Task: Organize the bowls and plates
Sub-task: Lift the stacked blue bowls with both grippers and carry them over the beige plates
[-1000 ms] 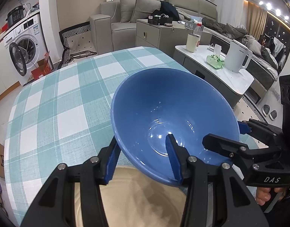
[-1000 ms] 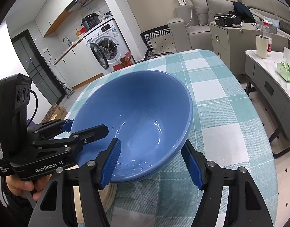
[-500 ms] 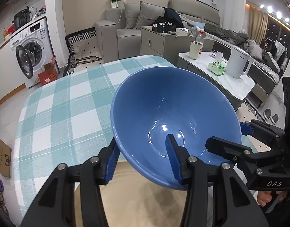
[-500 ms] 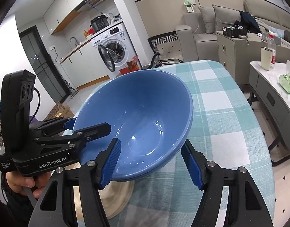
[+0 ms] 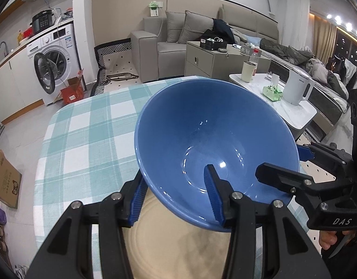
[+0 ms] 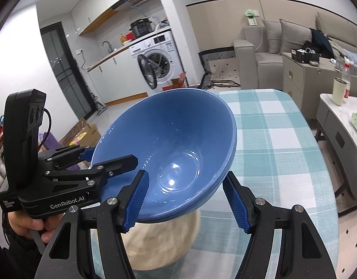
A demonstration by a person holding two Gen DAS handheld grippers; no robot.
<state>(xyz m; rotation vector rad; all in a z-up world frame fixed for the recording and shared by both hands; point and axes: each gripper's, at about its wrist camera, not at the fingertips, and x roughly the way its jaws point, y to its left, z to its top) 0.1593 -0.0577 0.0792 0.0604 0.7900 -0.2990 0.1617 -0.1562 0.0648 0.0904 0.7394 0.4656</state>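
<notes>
The table (image 5: 85, 139), under a teal-and-white checked cloth, fills the middle of both views and runs toward the upper centre of each frame. Above it sits the blue bowl (image 5: 213, 144), the largest thing near the cameras: deep, glossy, plain inside, with bright light spots on its round flat bottom, and empty. It is tilted, its mouth turned toward both cameras, and it is lifted clear of the cloth. In the right wrist view there looks to be a second rim line just below its lip, though whether that is another bowl nested under it cannot be told. Below the bowl, at the bottom centre of each frame, lies a beige plate (image 5: 178, 251) with faint concentric rings, nothing on it. The left gripper (image 5: 176, 200) is partly closed and pinches the bowl's near wall: one blue finger lies inside the bowl, the other against its outside. The right gripper (image 6: 187, 200) stands wider; its left finger lies inside the bowl, while the right finger shows beside the outer wall, and contact there cannot be told. Each gripper also appears in the other's view, at the bowl's side rim, with a hand (image 6: 27, 225) on its handle.
</notes>
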